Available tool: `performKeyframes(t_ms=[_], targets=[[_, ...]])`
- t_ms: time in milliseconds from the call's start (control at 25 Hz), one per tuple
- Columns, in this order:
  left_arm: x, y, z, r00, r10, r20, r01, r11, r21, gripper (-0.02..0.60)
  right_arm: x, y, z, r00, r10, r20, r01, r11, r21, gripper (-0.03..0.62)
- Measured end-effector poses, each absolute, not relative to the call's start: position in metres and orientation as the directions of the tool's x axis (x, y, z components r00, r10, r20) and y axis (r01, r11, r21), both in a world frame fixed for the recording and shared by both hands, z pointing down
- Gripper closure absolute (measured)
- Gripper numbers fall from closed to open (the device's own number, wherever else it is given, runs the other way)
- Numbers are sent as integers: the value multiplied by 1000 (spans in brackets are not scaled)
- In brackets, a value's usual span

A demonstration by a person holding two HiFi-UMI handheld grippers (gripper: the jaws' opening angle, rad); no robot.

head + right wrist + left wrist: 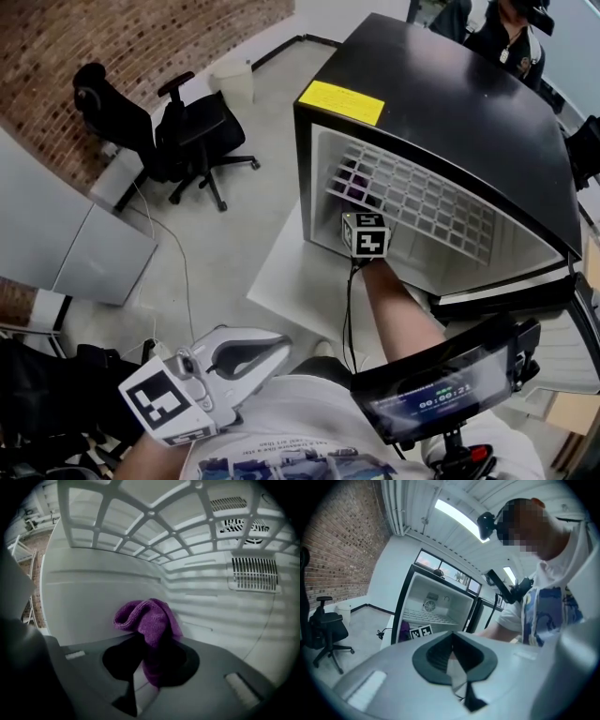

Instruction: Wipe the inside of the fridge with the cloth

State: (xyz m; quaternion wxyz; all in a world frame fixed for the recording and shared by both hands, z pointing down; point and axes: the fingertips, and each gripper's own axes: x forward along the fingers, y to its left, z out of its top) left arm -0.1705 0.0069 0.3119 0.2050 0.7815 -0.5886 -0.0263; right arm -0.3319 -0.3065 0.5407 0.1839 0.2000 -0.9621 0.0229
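Purple terry cloth [150,618] is bunched and clamped between the jaws of the right hand-held gripper [147,656]. Its loose fold sticks out ahead of the jaws, so fabric rather than plastic would meet the surface. The cloth is inside the small black fridge [450,103], below the white wire shelf [422,202] and close to a pale side wall [89,602], though contact cannot be confirmed. The reach suits wiping the lower compartment. The left hand-held gripper [246,354] hangs back near the person's torso, jaws together on nothing, probably just kept out of the way.
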Motion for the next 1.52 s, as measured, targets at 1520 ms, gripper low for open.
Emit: performKeyframes(t_ms=[1520], targets=[[-129, 35, 305, 614, -776, 143, -764, -540, 353, 574, -124, -301, 516, -625, -723, 294, -771, 631, -86, 516]])
